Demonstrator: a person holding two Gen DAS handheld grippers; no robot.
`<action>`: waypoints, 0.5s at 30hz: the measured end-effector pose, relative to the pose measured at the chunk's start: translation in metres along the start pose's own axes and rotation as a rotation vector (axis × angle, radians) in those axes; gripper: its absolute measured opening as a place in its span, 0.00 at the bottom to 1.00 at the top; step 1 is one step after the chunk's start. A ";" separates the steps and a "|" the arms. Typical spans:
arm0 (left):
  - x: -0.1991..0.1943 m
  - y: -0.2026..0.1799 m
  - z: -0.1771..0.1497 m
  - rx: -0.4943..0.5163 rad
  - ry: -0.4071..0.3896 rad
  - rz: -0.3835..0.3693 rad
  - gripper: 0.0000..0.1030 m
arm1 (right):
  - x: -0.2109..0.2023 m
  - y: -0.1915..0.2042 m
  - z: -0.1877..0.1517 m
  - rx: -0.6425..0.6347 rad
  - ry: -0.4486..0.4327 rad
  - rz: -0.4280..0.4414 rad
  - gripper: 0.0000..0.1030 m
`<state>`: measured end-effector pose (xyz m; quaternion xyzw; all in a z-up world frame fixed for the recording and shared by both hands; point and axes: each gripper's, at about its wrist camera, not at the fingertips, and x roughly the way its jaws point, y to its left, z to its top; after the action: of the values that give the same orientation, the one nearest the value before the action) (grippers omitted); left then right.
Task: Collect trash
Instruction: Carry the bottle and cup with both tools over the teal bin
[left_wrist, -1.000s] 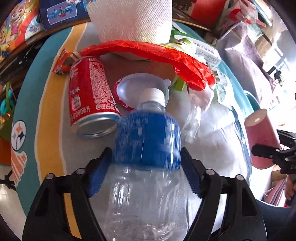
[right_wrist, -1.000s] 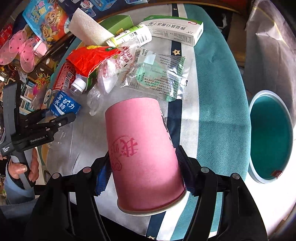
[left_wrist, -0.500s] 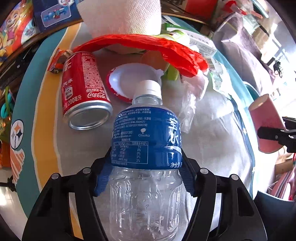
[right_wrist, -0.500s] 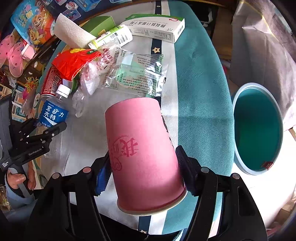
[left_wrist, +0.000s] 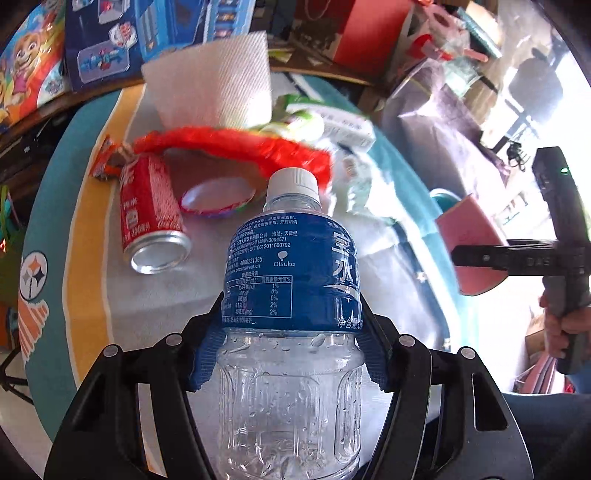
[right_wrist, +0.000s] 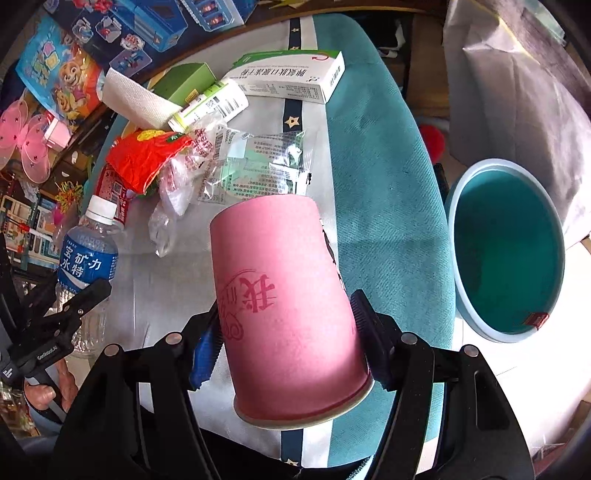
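My left gripper (left_wrist: 290, 350) is shut on a clear plastic bottle (left_wrist: 291, 280) with a blue label and white cap, held above the table; it also shows in the right wrist view (right_wrist: 86, 258). My right gripper (right_wrist: 286, 328) is shut on an upturned pink paper cup (right_wrist: 288, 310), held over the table's near right part; the cup also shows in the left wrist view (left_wrist: 469, 236). A teal trash bin (right_wrist: 509, 251) stands open on the floor to the right of the table.
On the table (right_wrist: 384, 192) lie a red cola can (left_wrist: 151, 210), a red wrapper (right_wrist: 144, 158), a paper towel (left_wrist: 210, 77), clear plastic bags (right_wrist: 258, 166), a white medicine box (right_wrist: 291, 79), a small bottle (right_wrist: 210, 105) and a round lid (left_wrist: 218, 195). Toy boxes crowd the far side.
Both grippers have risen and drawn back from the table with the bottle and cup. The bin now sits closer to my right gripper's view.
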<state>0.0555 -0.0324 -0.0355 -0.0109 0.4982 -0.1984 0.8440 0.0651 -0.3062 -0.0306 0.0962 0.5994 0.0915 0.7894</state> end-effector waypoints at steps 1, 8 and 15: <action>-0.005 -0.004 0.004 0.005 -0.012 -0.015 0.63 | -0.003 -0.004 0.000 0.015 -0.014 0.016 0.61; -0.014 -0.039 0.037 0.038 -0.055 -0.134 0.63 | -0.033 -0.035 0.005 0.088 -0.123 0.073 0.61; 0.020 -0.108 0.064 0.168 0.006 -0.175 0.63 | -0.067 -0.107 0.001 0.226 -0.250 0.087 0.61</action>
<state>0.0829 -0.1501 0.0032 0.0171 0.4794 -0.3125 0.8199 0.0511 -0.4266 0.0038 0.2209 0.4983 0.0446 0.8372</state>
